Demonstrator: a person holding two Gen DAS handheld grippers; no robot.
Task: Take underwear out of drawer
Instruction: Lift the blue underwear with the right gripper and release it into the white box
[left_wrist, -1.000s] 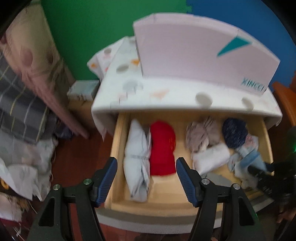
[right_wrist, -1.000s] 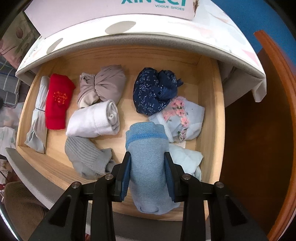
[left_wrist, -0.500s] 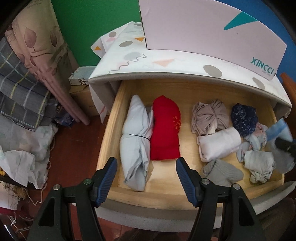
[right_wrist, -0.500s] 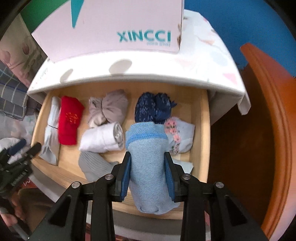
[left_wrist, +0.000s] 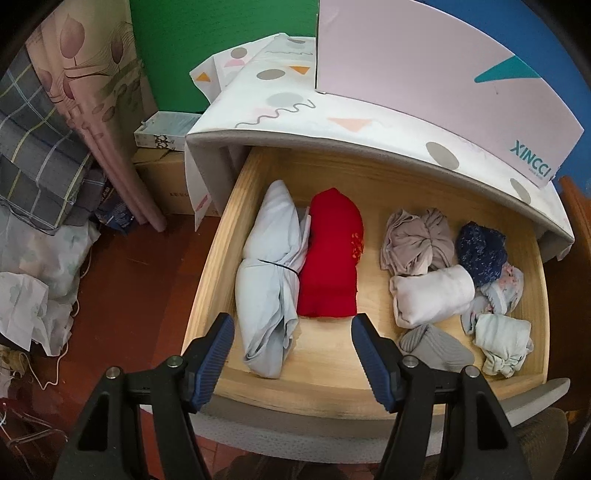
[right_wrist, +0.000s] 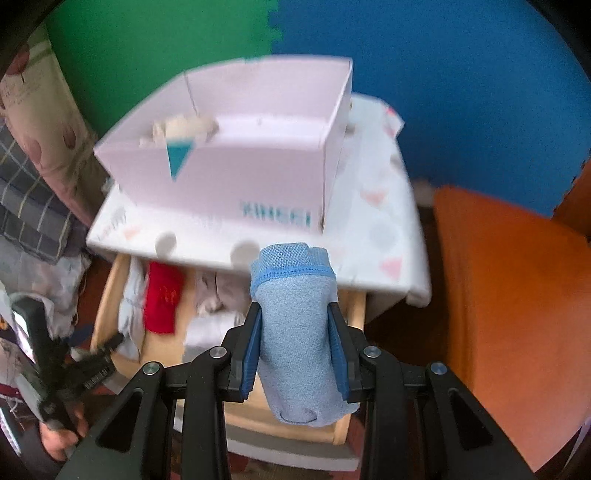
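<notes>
My right gripper (right_wrist: 294, 328) is shut on a rolled light blue underwear (right_wrist: 295, 332) with a brighter blue band, held high above the open wooden drawer (right_wrist: 107, 295). In the left wrist view my left gripper (left_wrist: 291, 347) stands open over the drawer's front left (left_wrist: 207, 280), nothing between its fingers. Below it lie a pale blue bundle (left_wrist: 269, 284) and a red roll (left_wrist: 332, 254). Further right sit a beige knot (left_wrist: 417, 240), a white roll (left_wrist: 432, 295), a navy piece (left_wrist: 480, 247), a grey roll (left_wrist: 436, 343) and a mint piece (left_wrist: 502, 339).
A pink shoe box (right_wrist: 236, 155) stands on the patterned cabinet top (right_wrist: 376, 236), with something pale inside. An orange cloth (right_wrist: 517, 295) lies to the right. Curtains and piled clothes (left_wrist: 40, 177) crowd the left, with cardboard boxes (left_wrist: 162, 155) on the red floor.
My right gripper has risen out of the drawer with the light blue underwear, and the box top has come into its view. My left gripper has sunk slightly toward the drawer.
</notes>
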